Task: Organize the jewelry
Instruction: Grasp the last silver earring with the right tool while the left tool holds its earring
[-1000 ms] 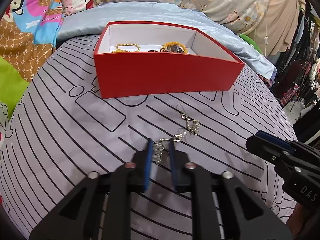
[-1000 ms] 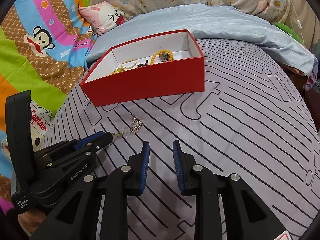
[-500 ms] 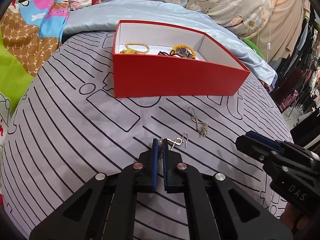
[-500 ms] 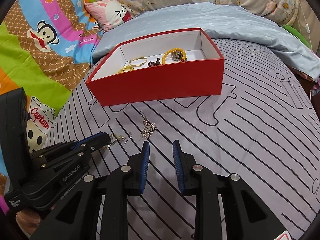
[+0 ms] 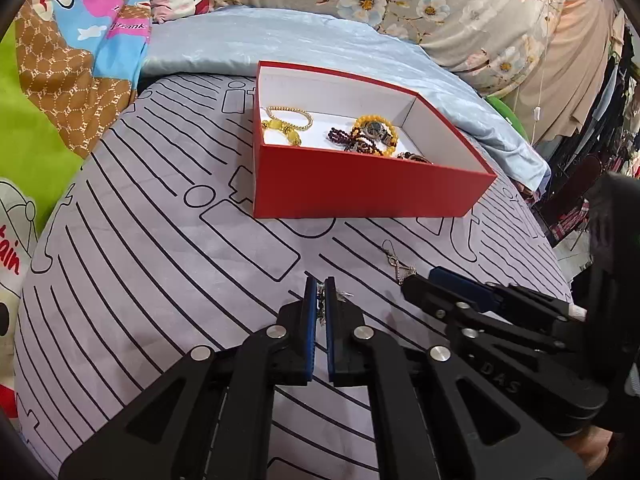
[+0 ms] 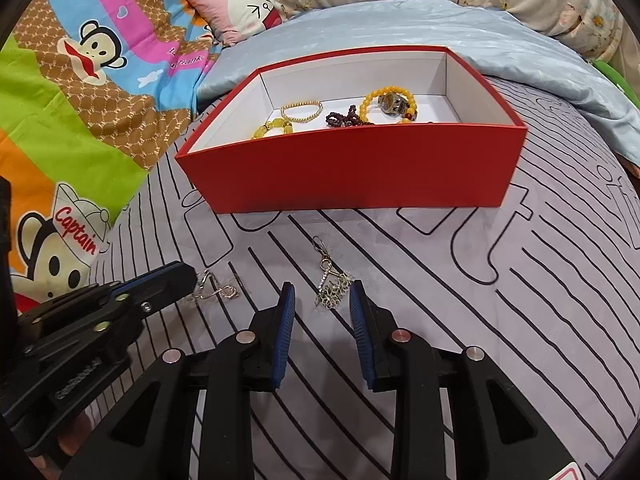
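A red box (image 5: 360,190) (image 6: 360,172) with a white inside stands on the striped bedsheet and holds gold, yellow and dark bead bracelets (image 5: 374,132). My left gripper (image 5: 319,290) is shut on a silver earring (image 6: 212,290), whose hook end sticks out past the fingertips just above the sheet. A second silver earring (image 6: 334,286) (image 5: 396,262) lies on the sheet. My right gripper (image 6: 322,300) is open, low over the sheet, with this earring's dangling end between its fingertips.
A lilac sheet with black line drawings (image 6: 500,300) covers the bed. A pale blue blanket (image 5: 312,46) lies behind the box. Cartoon monkey bedding (image 6: 80,92) and a pink pillow (image 6: 240,4) lie at the left. Clothes hang at the far right (image 5: 612,92).
My left gripper closed on the first earring and lifted it slightly. My right gripper moved forward and left until its open fingers straddle the second earring. The box appears closer.
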Available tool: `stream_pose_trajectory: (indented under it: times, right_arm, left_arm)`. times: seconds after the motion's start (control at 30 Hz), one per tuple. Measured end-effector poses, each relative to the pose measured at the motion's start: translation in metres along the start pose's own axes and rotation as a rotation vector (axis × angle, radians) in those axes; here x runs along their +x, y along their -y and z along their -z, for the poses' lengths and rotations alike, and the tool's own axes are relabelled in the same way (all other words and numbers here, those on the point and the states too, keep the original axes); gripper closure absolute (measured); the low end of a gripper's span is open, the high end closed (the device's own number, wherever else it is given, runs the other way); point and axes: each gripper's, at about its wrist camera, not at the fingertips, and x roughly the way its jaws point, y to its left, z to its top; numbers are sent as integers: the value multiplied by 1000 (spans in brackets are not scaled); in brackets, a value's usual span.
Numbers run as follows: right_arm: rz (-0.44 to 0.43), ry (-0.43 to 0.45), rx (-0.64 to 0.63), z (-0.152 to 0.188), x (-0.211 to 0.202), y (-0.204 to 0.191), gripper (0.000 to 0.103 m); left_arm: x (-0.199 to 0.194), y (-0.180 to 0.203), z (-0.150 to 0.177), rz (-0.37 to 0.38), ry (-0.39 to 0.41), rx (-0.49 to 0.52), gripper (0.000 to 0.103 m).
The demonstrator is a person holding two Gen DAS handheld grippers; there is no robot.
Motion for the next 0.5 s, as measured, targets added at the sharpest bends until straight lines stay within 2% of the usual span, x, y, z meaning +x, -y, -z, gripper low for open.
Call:
stream_pose_trajectory:
  times: [0.13, 0.2, 0.33, 0.5]
  right_arm:
    - [8, -12, 2, -1, 8, 1, 77]
    - [18, -8, 3, -1, 8, 2, 88]
    - [22, -7, 10, -1, 7, 6, 100]
    - [27, 13, 17, -1, -2, 8, 100]
  left_arm:
    - [-3, -1, -1, 4, 4, -2, 101]
    - [-4, -2, -2, 7, 6, -6, 101]
    - [-7, -3, -3, 11, 12, -12, 101]
    - [-13, -2, -6, 13, 25, -13, 101]
